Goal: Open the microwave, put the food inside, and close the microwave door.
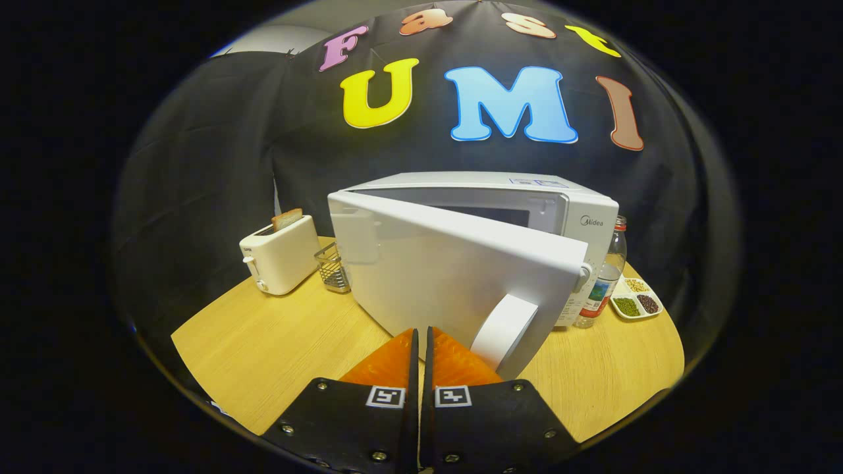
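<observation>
Against the ajar door (454, 263), closed tongs (421, 336).

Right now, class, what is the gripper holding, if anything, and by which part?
Nothing. The gripper has its fingers closed together with nothing between them, just in front of the partly open microwave door, beside its handle.

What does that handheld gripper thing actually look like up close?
The gripper has two wedge-shaped fingers with ridged surfaces, tapering toward their tips. Each sits on a flat black plate fastened with small silver screws. Each plate carries a square black-and-white coded marker near the finger's base. No cables are visible.
</observation>
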`<control>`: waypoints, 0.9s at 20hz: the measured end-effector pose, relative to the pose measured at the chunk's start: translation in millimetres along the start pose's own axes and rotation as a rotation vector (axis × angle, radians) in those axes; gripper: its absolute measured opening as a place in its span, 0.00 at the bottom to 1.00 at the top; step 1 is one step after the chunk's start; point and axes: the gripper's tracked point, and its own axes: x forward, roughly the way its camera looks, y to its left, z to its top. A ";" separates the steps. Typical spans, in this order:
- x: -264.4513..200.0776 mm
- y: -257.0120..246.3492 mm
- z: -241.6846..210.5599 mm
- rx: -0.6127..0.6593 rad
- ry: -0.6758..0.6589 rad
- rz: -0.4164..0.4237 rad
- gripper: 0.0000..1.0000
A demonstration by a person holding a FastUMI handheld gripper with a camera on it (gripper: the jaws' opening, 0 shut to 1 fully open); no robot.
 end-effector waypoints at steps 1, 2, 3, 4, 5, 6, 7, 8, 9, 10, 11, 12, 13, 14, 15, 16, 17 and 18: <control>3.3 -3.6 1.4 0.002 -0.002 -0.007 0.02; 6.8 -6.7 3.1 0.006 -0.005 -0.013 0.02; 10.3 -9.9 5.1 0.010 -0.009 -0.021 0.02; 13.8 -13.6 7.9 0.013 -0.014 -0.028 0.02; 17.7 -17.0 9.1 0.016 -0.016 -0.037 0.02; 21.3 -20.6 10.7 0.018 -0.018 -0.045 0.02; 25.2 -24.2 13.0 0.021 -0.020 -0.053 0.02; 28.4 -27.4 14.8 0.024 -0.023 -0.060 0.02; 32.2 -30.8 16.9 0.028 -0.025 -0.067 0.02; 35.6 -34.1 19.4 0.033 -0.028 -0.073 0.02; 39.2 -37.3 21.4 0.036 -0.031 -0.080 0.02; 41.7 -41.2 24.1 0.034 -0.033 -0.088 0.02; 45.3 -44.9 26.5 0.030 -0.036 -0.096 0.02; 48.4 -48.4 28.8 0.029 -0.037 -0.104 0.02; 52.0 -51.6 31.2 0.033 -0.041 -0.111 0.02; 54.2 -55.3 33.7 0.036 -0.044 -0.120 0.02; 57.7 -60.0 36.4 0.040 -0.049 -0.132 0.02; 61.1 -64.8 39.0 0.045 -0.052 -0.142 0.02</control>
